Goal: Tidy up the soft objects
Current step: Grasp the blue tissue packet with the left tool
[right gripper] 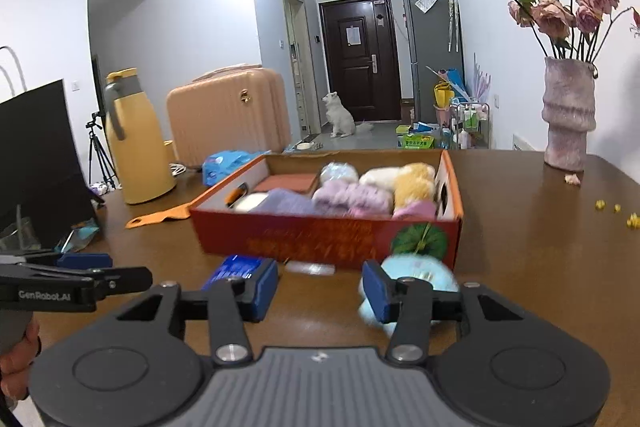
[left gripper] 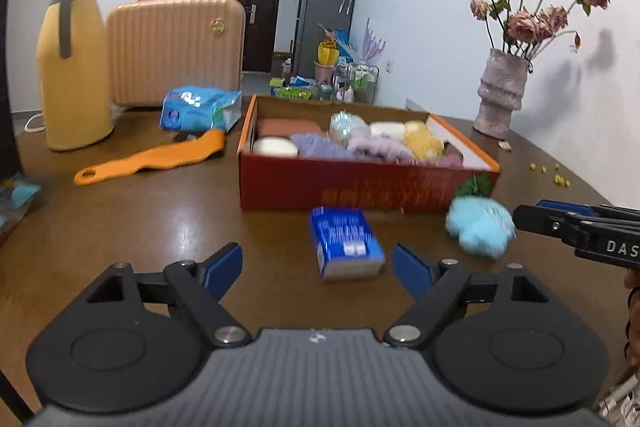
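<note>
Before the red box [left gripper: 360, 187], bare table [left gripper: 160, 227], a tissue pack [left gripper: 346, 245].

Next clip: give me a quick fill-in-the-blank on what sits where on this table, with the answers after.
1. The soft items are packed in a red ____.
2. The blue tissue pack lies on the table, ____ the box.
3. The fluffy toy beside the tissue pack is light ____.
4. The vase holds dried ____.

Missing words: box; outside; blue; roses
</note>
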A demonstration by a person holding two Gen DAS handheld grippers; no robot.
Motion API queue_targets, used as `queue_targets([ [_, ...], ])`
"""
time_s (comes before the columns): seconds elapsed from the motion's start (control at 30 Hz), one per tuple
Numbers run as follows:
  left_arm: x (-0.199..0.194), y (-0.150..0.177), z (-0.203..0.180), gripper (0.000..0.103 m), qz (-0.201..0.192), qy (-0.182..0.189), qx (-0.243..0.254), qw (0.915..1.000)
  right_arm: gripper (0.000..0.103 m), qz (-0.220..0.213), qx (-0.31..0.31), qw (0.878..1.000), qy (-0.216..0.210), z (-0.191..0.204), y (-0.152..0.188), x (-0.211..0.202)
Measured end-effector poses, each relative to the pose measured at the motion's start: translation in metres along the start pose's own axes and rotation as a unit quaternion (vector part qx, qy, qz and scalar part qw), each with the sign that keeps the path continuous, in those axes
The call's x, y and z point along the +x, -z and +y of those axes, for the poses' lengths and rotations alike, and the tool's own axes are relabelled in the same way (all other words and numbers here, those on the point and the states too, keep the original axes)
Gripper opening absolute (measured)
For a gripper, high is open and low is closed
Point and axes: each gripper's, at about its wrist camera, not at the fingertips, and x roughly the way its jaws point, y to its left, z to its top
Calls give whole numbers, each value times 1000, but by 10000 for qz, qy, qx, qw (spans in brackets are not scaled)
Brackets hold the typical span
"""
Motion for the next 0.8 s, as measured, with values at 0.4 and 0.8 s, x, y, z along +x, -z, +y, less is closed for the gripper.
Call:
queue_targets([
  [0.4,-9,27,0,86,114,259,18,9996,47,409,44,9991,92,24,41,-16],
  [0.8,77,5,-26,87,456,272,474,9975,47,535,394,9975,237,1,34,15],
])
